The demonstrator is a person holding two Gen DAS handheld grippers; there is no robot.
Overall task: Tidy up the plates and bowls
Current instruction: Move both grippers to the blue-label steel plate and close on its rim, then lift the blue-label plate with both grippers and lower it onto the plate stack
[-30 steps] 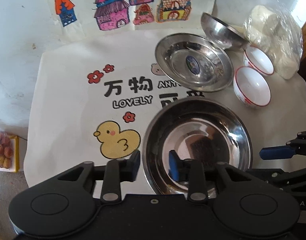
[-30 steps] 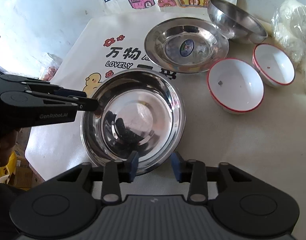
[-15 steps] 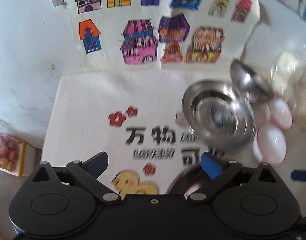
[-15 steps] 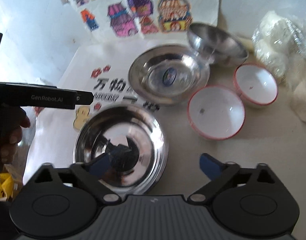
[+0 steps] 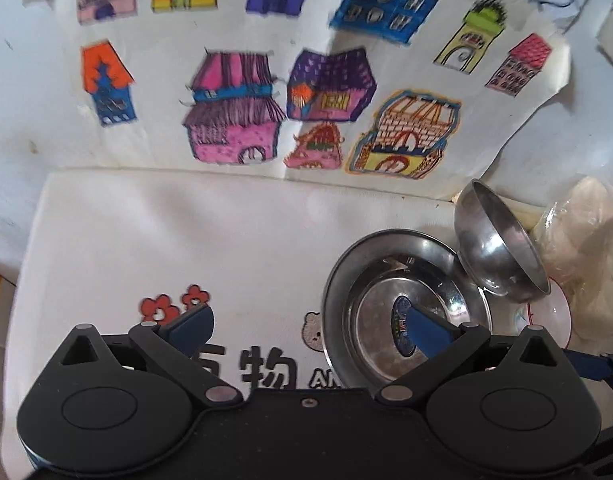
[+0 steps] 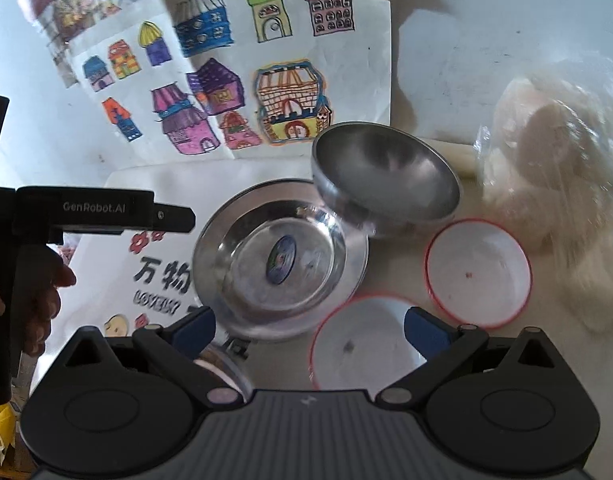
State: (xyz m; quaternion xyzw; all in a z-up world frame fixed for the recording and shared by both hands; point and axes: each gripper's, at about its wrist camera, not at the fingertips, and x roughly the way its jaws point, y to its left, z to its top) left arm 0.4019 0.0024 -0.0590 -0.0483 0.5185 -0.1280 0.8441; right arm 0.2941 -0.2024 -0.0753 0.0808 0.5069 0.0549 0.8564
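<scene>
Steel plate (image 6: 280, 258) lies on the cloth just ahead of both tongs, a steel bowl (image 6: 382, 184) tilted on its far rim; left gripper (image 5: 310, 328) and right gripper (image 6: 310, 326) have just been opening and gape empty, the right nearer the white bowls (image 6: 366, 348)

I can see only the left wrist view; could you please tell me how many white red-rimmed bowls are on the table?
Observer: Two. The far white bowl sits beside the plastic bag, and the near white bowl sits closer to the right gripper.
Operator: Thank you. Is the right gripper holding anything?
Observer: No. Its jaws have just been opening and stand wide, with nothing gripped between them.
Operator: Are both white bowls empty?
Observer: Yes, apart from one small speck inside each.
</scene>
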